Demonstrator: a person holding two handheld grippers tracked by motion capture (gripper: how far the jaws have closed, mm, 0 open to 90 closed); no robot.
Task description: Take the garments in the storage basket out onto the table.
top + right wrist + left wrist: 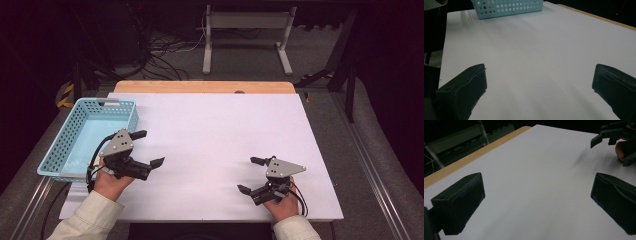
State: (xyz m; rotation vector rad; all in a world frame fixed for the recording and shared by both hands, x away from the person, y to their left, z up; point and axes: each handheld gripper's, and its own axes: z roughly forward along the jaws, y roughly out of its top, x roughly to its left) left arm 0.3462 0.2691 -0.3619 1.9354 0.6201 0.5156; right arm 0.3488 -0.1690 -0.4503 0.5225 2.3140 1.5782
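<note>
The light blue perforated basket (pixel 75 140) stands at the left edge of the white table (pixel 220 135), its near right corner just beside the left gripper (pixel 149 148); in the right gripper view the basket (pixel 506 7) sits at the far end of the white surface, well apart from the jaws. The left gripper is held in the person's left hand (pixel 111 182) near the table's near left side, its jaws spread wide and grasping nothing, with bare table between them in the left gripper view. The right gripper (pixel 251 174) rests in the right hand (pixel 282 204) at the near right, jaws likewise released and holding nothing; it appears far off at the upper right of the left gripper view (pixel 599 138). A wooden strip (pixel 205 87) borders the table's far edge; a white metal frame (pixel 247 35) stands on the floor beyond it.
</note>
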